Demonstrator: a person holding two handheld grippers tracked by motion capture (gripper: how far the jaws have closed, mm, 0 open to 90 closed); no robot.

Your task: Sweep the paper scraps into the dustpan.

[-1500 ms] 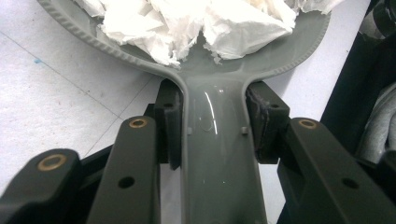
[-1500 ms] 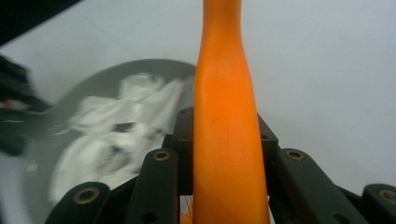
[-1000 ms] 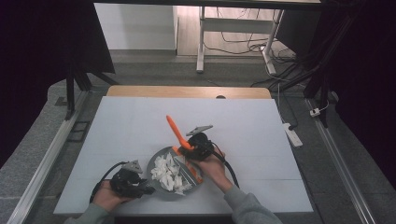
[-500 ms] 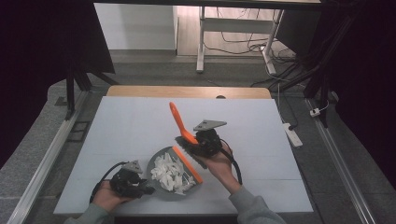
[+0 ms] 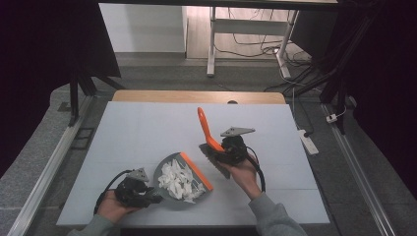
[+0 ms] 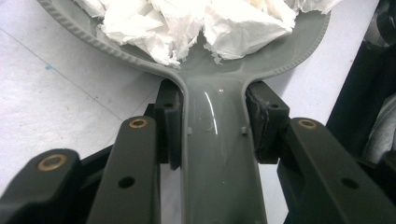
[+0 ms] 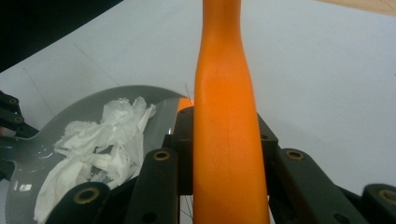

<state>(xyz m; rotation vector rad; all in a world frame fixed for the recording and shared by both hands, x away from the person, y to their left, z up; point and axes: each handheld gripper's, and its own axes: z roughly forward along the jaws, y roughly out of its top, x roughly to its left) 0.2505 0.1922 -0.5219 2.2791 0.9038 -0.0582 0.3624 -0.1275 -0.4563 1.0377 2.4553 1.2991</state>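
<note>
left claw [image 5: 153, 198]: clamped on grey dustpan [image 5: 173, 169] handle, paper scraps [image 5: 179, 181] held inside | right claw [image 5: 216, 153]: clamped on orange brush [image 5: 207, 131], raised right of dustpan above counter [image 5: 275, 132]

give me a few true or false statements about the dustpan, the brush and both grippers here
1. The left gripper is clamped on the dustpan handle. True.
2. The dustpan holds no paper. False: crumpled white paper lies in it.
3. The right gripper grips the brush by its orange handle. True.
4. The brush bristles rest inside the dustpan. False: the brush is off to the dustpan's right.
5. The dustpan's front lip is blue. False: it is orange.
</note>
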